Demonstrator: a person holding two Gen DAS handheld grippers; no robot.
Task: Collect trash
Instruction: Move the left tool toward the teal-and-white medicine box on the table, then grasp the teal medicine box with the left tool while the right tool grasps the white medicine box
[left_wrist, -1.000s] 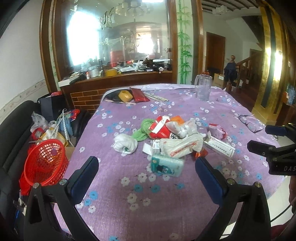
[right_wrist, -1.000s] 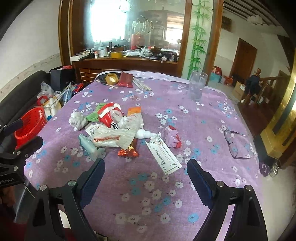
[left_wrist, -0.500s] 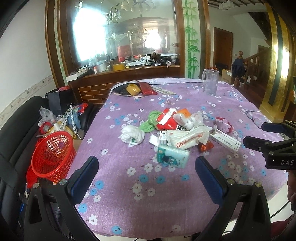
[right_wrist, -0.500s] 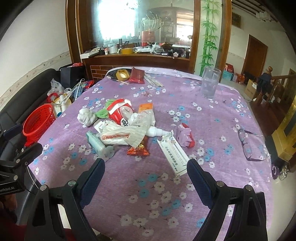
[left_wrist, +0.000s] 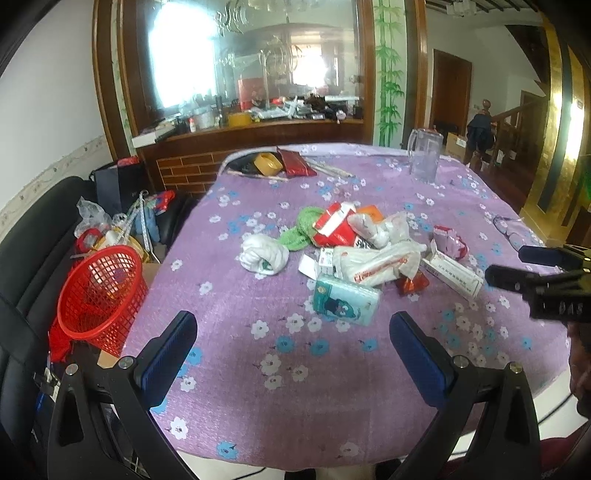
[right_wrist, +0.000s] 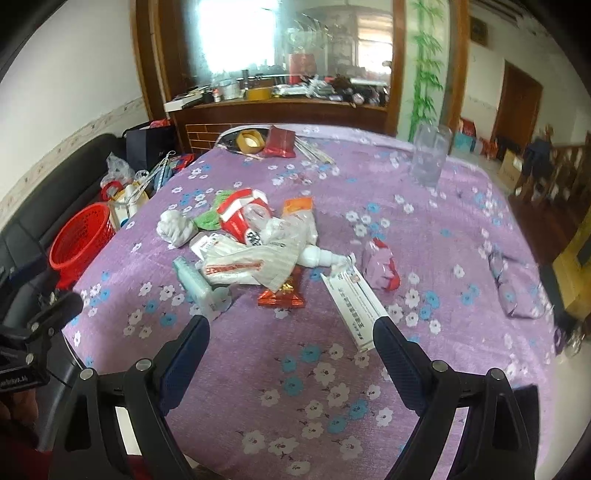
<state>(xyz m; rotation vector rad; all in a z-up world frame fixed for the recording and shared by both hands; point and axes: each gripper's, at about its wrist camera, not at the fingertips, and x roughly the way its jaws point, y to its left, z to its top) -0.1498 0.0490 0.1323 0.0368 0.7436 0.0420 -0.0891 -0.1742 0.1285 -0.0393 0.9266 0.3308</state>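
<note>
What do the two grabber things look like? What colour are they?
Both look alike. The left tool and the right tool each have black angular frames with silver round bolts and two flat fingers covered in dark blue ribbed pads. Seen from the left camera, the right tool's black body carries pale lettering, too blurred to read.

Counter (left_wrist: 229, 295): covered with purple floral cloth. Mid-surface, one loose pile of trash: white wad (left_wrist: 264, 253), green mesh piece (left_wrist: 301, 230), red-and-white packet (left_wrist: 334, 229), white plastic bag (left_wrist: 376, 264), teal tissue pack (left_wrist: 345, 301), red foil wrapper (right_wrist: 282, 295), long white carton (right_wrist: 352, 306), pink wrapper (right_wrist: 380, 267) just apart. Far edge: tape roll (left_wrist: 267, 162), dark red pouch (left_wrist: 295, 164), clear pitcher (left_wrist: 423, 157). Right side: what appears to be eyeglasses (right_wrist: 513, 291), blurred
</note>
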